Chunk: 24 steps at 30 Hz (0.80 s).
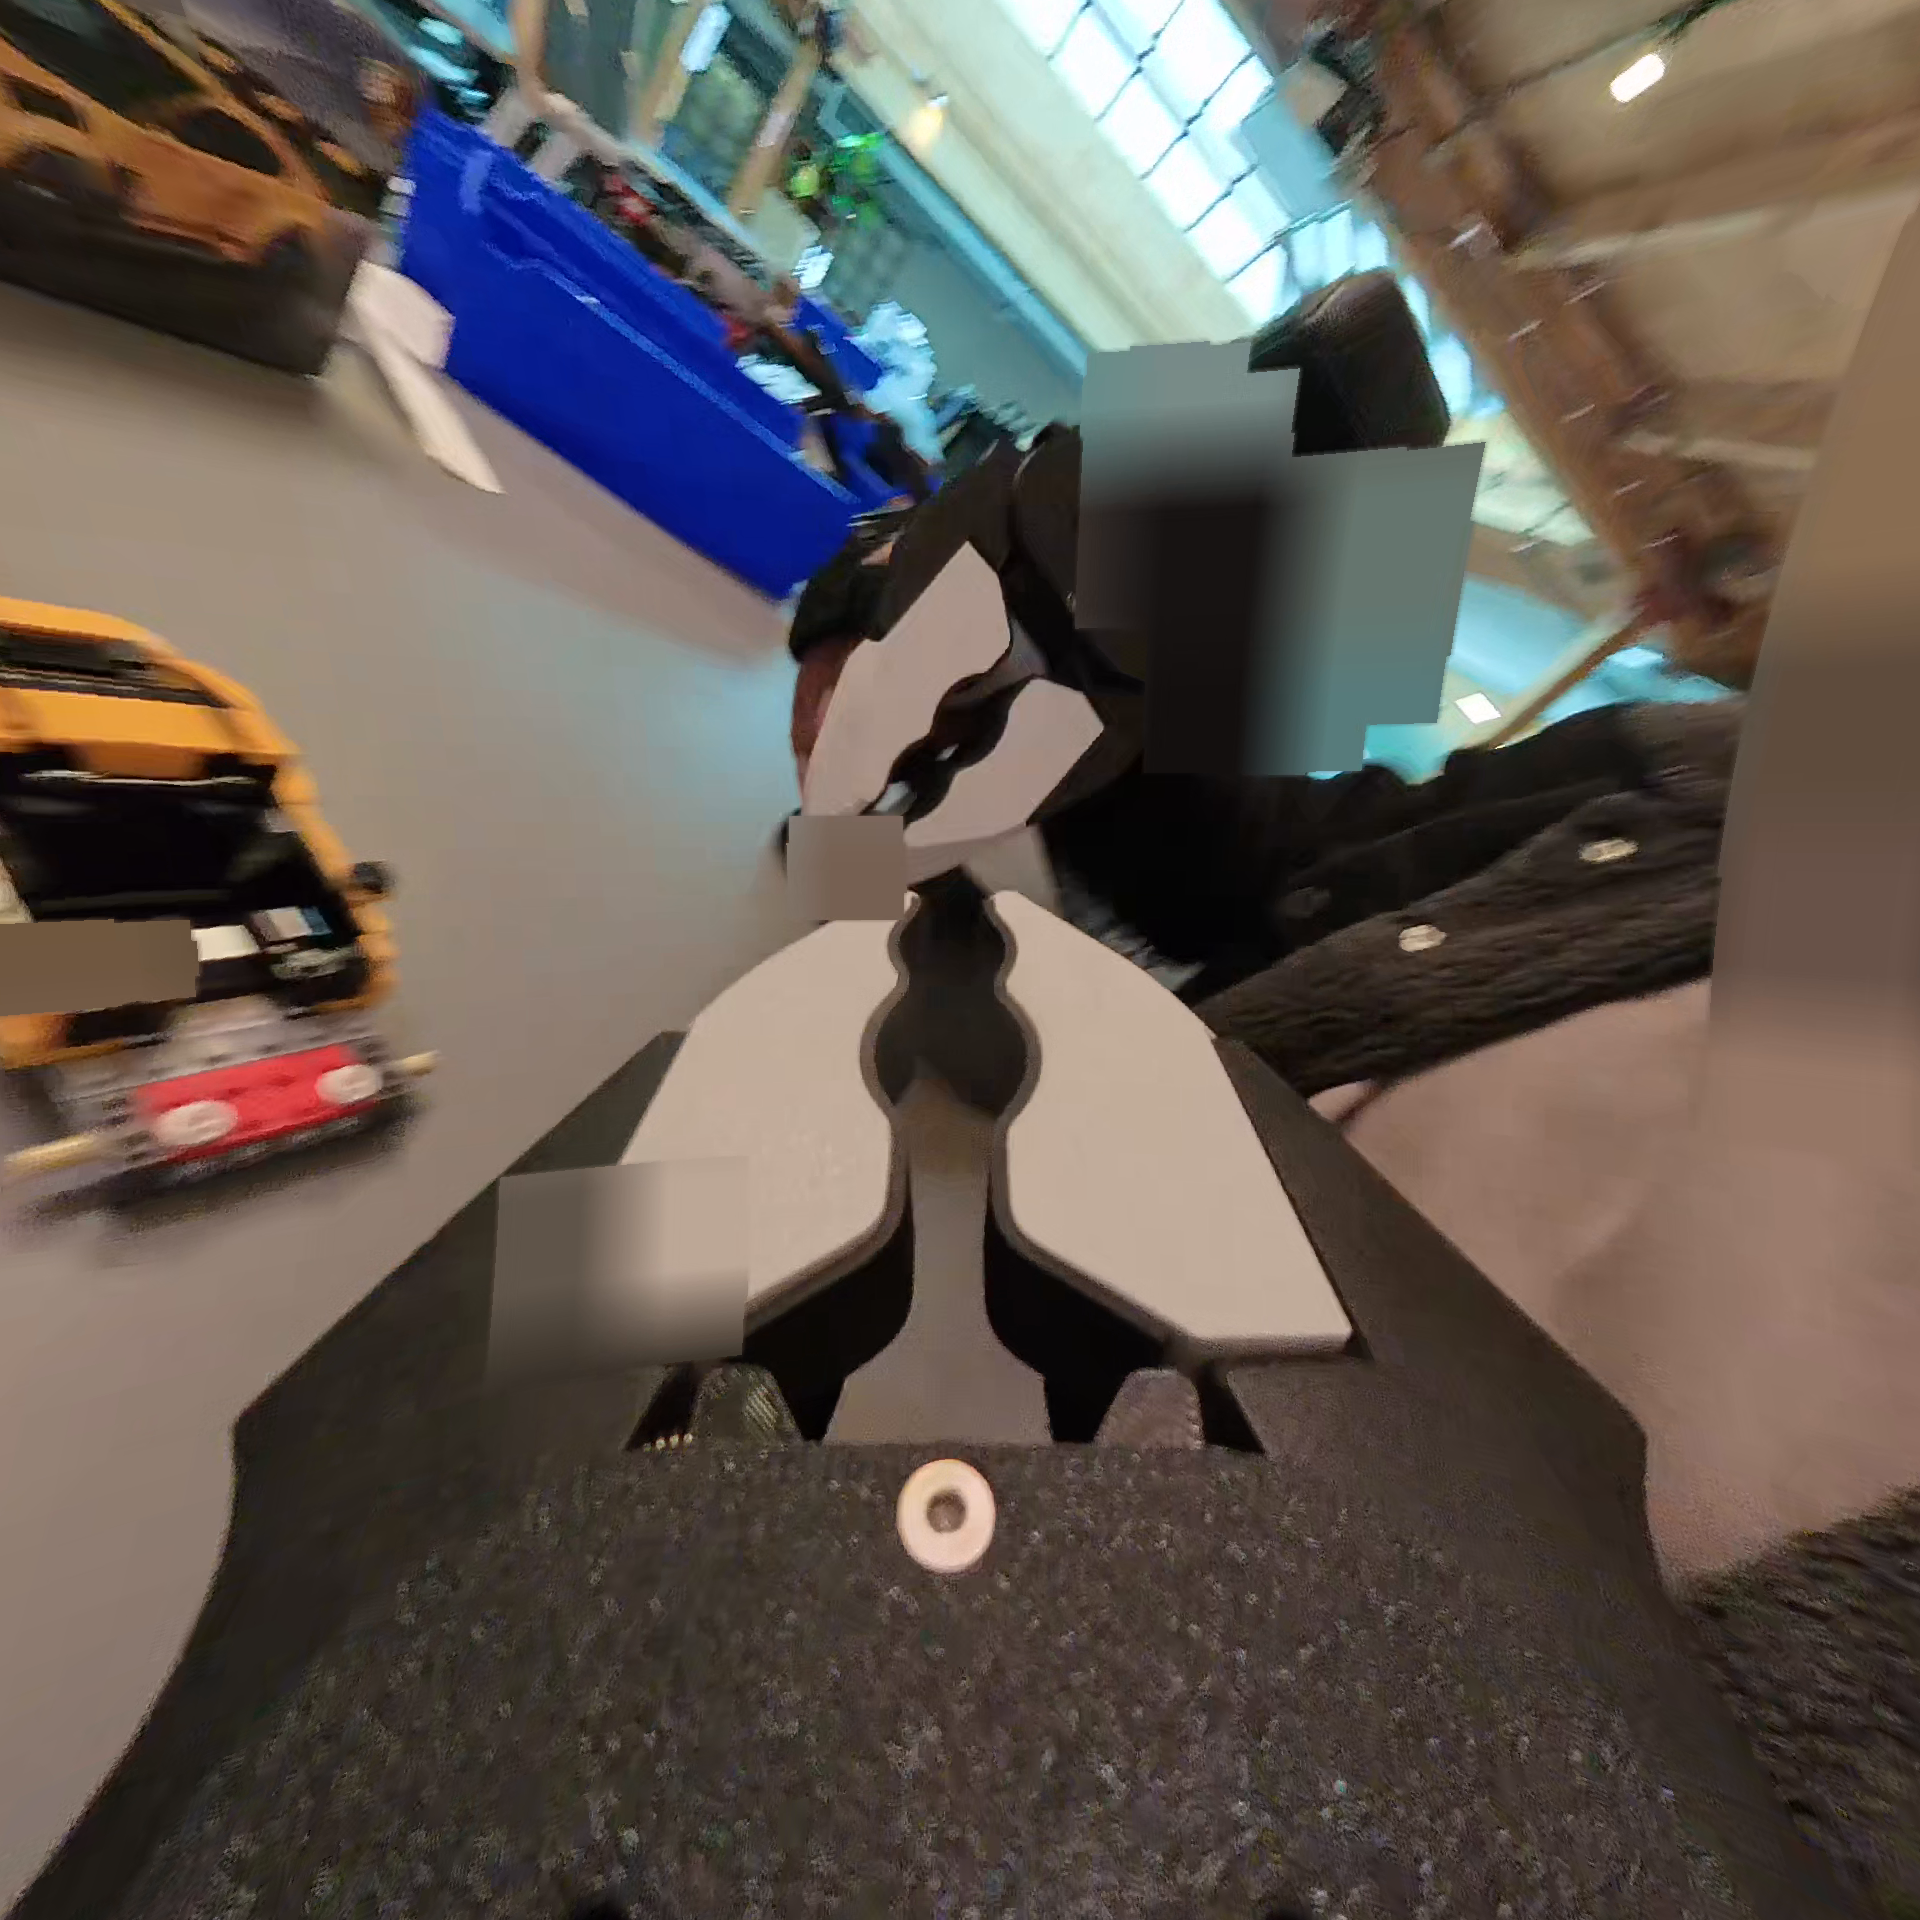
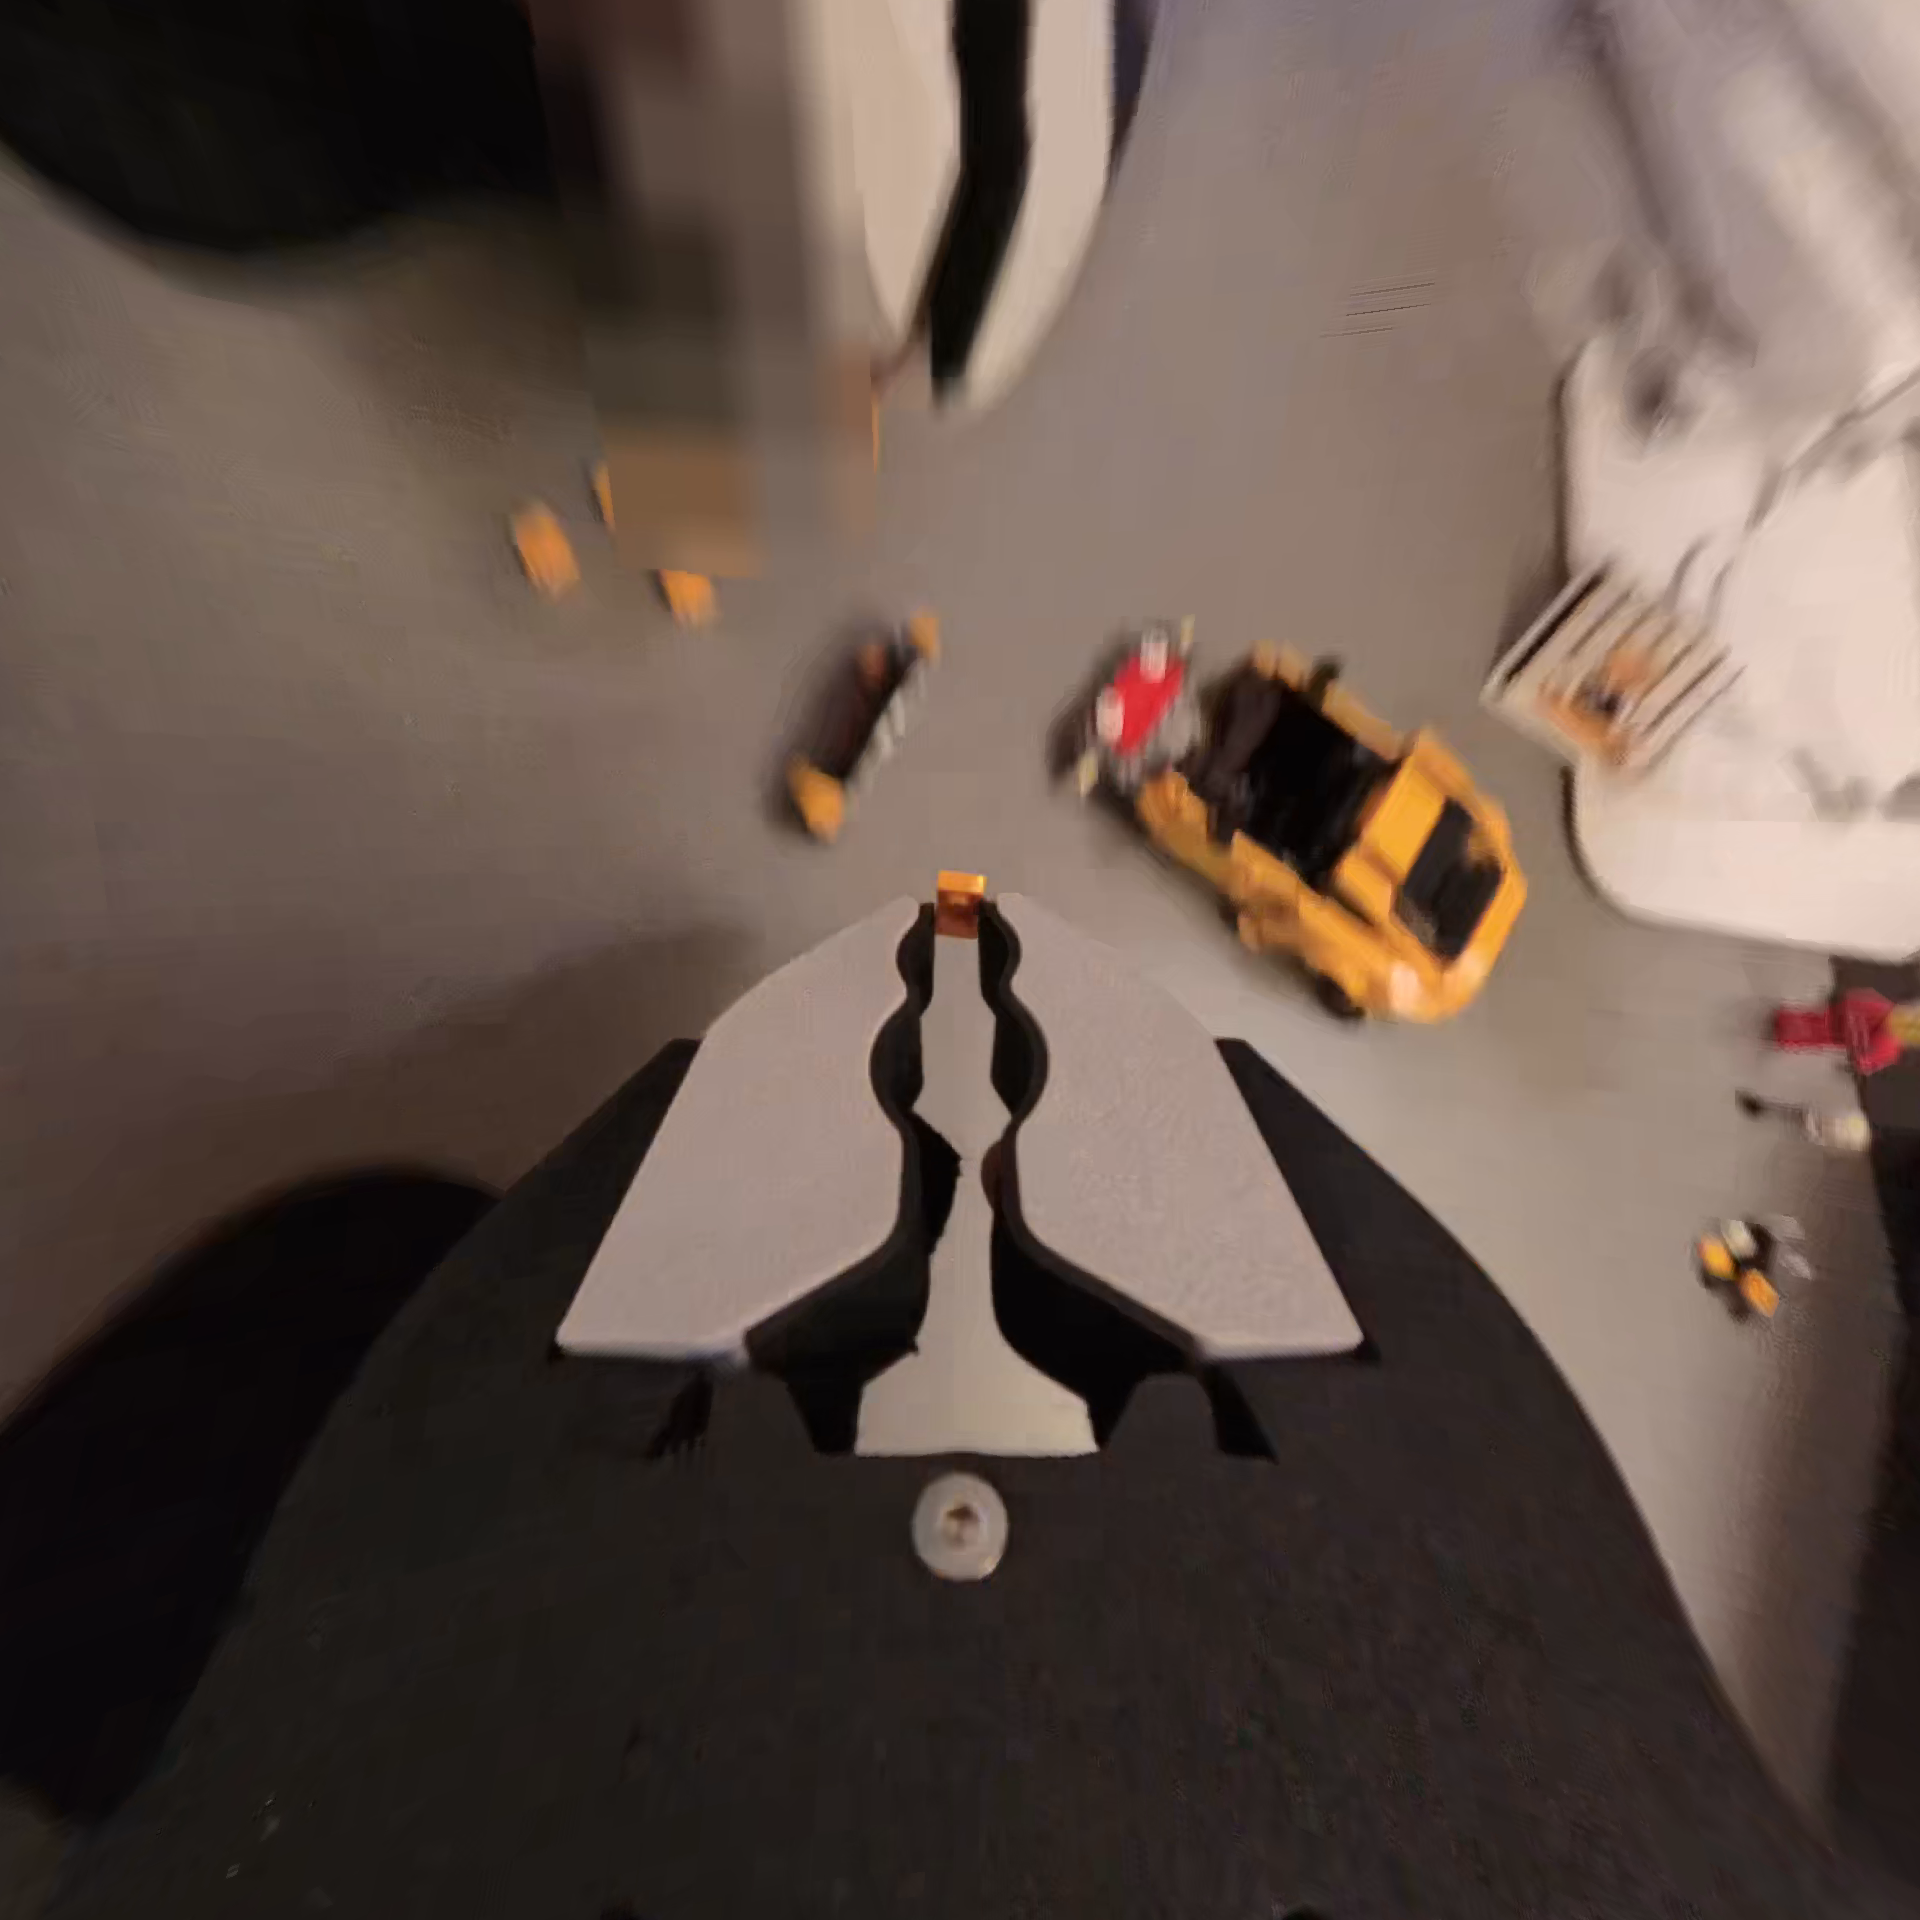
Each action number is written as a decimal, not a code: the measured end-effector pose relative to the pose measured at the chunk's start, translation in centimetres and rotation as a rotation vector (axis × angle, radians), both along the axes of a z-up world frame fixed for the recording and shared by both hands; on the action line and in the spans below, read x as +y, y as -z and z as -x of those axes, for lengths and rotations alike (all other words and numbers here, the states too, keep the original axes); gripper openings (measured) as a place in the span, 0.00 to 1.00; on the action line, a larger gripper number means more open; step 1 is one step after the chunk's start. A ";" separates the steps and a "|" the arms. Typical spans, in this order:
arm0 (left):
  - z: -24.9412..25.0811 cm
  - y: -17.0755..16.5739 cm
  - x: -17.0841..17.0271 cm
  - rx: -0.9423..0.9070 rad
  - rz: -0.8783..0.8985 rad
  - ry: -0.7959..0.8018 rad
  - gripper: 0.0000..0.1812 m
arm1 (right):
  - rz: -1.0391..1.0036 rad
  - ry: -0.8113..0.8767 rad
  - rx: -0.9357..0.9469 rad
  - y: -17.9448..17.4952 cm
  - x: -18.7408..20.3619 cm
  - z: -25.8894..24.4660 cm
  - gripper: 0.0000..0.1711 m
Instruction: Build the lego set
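Right tool (image 2: 958, 914) clenched on a small orange brick (image 2: 958, 902) at its tips, held above the grey counter (image 2: 312, 831). Left tool (image 1: 945, 914) nearly closed, apparently grasping nothing (blur hides its tips). Yellow lego car (image 2: 1320, 831), part-built, sits far right. Step in hand, likely: carrying the brick over. Next calls for aligning studs, then pressing down.

Grey matte counter (image 1: 582, 748) carries all items. Large blue plastic bin (image 1: 623, 353) stands at its far side, with white folded paper sheets (image 1: 416, 364) just beside it. Black knitted sleeve with pale round buttons (image 1: 1507, 935) lies across the near right. Bright windows (image 1: 1174, 125) overhead, blurred.
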<state>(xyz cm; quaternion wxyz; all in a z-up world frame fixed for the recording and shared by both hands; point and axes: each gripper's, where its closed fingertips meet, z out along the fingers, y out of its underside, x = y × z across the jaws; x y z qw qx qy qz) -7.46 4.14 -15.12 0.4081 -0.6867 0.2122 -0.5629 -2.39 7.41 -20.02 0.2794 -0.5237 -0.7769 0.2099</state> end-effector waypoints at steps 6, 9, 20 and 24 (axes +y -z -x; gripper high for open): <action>1.4 3.1 0.8 0.288 -0.097 -0.088 0.05 | -0.146 -0.160 -0.778 6.3 3.5 -4.9 0.04; 2.1 4.1 0.8 0.410 -0.146 -0.111 0.05 | -0.189 -0.219 -0.927 7.4 4.1 -4.7 0.05; 5.5 7.8 0.1 0.740 -0.215 -0.125 0.08 | -0.091 -0.146 -0.651 6.0 3.3 -2.7 0.17; 6.5 10.5 -1.4 0.928 -0.218 -0.007 0.12 | 0.034 -0.042 -0.380 4.3 2.3 -2.6 0.17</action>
